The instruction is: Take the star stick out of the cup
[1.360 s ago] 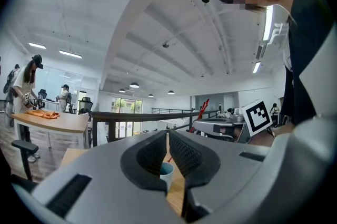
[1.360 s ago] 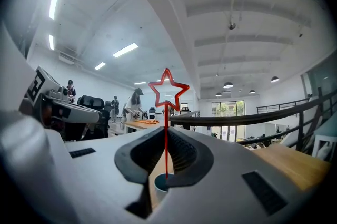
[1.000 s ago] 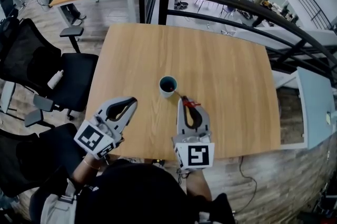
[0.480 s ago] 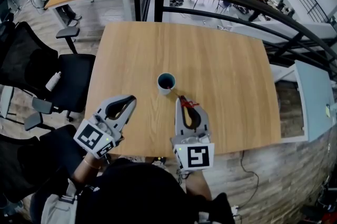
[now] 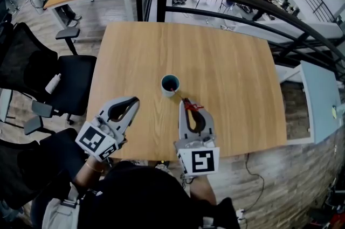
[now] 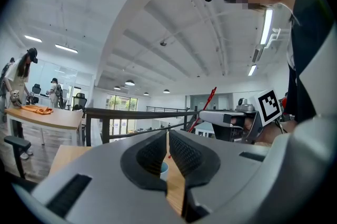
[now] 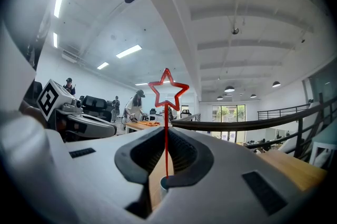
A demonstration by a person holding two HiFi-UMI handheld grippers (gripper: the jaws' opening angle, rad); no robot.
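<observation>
Near the middle of the table [image 5: 232, 61], the right gripper [image 5: 185, 102] is clamped on the shaft of the star stick [image 7: 166, 128], with the star above the jaws. The lower end points at the cup [image 5: 168, 94] just beyond; whether it is inside or clear of the rim cannot be told. The left gripper [image 5: 132, 102], jaws together and empty, lies to the near left. The stick looks thin, light and springy: hold the shaft gently and lift straight, so the cup is not tipped.
</observation>
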